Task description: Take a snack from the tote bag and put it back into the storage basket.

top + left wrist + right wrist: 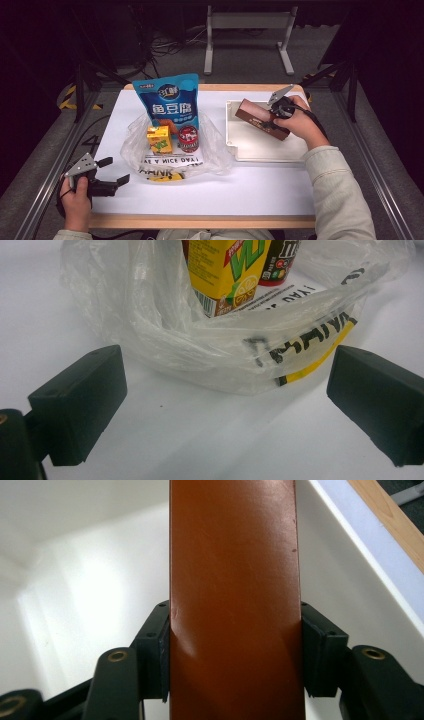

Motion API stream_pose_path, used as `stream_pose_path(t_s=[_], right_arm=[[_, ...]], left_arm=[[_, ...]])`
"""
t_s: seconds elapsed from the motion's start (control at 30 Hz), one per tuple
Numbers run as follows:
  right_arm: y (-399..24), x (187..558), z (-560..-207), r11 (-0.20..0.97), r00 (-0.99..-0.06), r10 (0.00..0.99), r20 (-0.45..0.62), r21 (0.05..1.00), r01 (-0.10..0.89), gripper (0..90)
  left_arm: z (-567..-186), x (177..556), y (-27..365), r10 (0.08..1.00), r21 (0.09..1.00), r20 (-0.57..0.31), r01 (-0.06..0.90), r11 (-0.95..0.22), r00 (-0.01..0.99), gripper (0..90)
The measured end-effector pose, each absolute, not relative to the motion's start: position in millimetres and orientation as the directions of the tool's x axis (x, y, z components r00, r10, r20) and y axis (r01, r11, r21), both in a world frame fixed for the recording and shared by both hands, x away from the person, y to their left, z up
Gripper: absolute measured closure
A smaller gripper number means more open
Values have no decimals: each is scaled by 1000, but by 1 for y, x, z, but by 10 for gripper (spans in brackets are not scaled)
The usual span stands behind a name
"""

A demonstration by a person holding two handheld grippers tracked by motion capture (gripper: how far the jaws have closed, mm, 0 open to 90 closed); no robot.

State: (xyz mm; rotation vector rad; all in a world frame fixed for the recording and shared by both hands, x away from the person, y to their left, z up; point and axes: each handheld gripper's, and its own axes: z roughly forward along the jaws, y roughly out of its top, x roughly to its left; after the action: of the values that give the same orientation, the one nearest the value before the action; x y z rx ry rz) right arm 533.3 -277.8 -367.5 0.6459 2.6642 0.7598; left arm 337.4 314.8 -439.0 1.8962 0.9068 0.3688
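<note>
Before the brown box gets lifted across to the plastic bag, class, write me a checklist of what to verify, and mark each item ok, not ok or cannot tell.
1. Right tool clamps the brown box on both sides: ok; its side dents slightly at one pad.
2. Box off the floor of the white tray: cannot tell.
3. Plastic bag mouth spread open on the table: ok.
4. Room left inside the bag: cannot tell; the yellow carton, red can and blue pouch stand in it.
5. Left tool open and empty beside the bag: ok.
6. Left tool holding the bag rim: not ok; it grips nothing.
</note>
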Motion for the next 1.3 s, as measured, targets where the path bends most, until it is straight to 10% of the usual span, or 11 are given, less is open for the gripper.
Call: stream_pose_path(t_s=[1.3], right_arm=[[-266, 540, -391, 771, -840, 516, -170, 521, 367, 382]], left_arm=[[-439, 340, 316, 725, 872, -133, 428, -238, 676, 33]])
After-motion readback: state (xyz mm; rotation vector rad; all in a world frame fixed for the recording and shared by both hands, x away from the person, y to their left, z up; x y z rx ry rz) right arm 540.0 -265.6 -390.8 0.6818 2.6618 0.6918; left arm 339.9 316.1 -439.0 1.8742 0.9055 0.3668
